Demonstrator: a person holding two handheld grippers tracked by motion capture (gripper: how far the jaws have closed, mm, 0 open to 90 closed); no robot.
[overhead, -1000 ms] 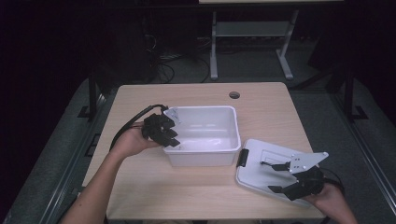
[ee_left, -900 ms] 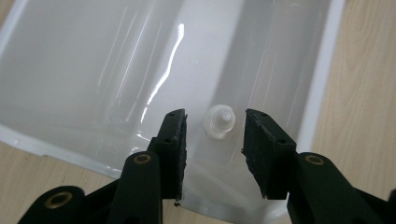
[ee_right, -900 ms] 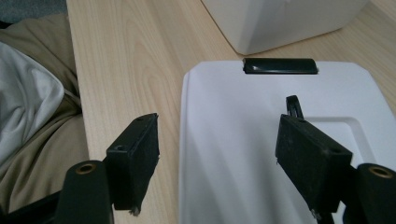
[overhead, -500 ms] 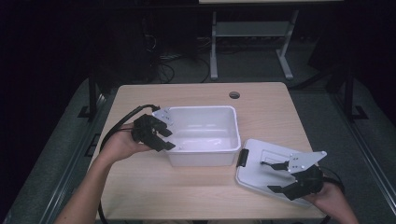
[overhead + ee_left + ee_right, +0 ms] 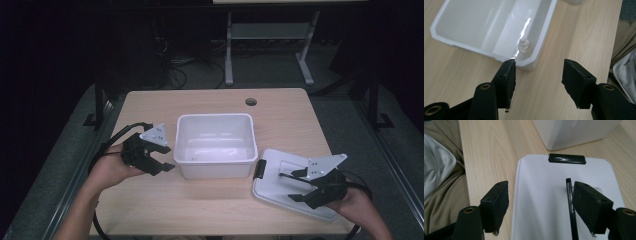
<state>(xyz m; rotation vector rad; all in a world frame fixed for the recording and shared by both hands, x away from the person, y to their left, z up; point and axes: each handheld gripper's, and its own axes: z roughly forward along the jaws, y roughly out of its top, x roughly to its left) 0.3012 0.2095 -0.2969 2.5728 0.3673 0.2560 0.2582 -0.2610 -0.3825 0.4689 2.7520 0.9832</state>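
While the left gripper (image 5: 161, 161) hovers left of the white bin (image 5: 215, 145), its empty jaws have just been opening. At lower right, the right gripper (image 5: 296, 186) rests spread over the lid (image 5: 272, 187).

Two black handheld grippers (image 5: 161, 161) (image 5: 295, 186), foam-padded jaws, brass-ringed pivot holes, grey three-cornered top plates, black trailing cables, bare forearms.

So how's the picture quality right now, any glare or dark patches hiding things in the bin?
High view: table evenly lit, surroundings nearly black, image soft. Left gripper view: sharp, with a bright glare streak on the bin floor beside a small white bottle, which still reads clearly. Right gripper view: the lid is bright, almost washed out, but its black latch is crisp.
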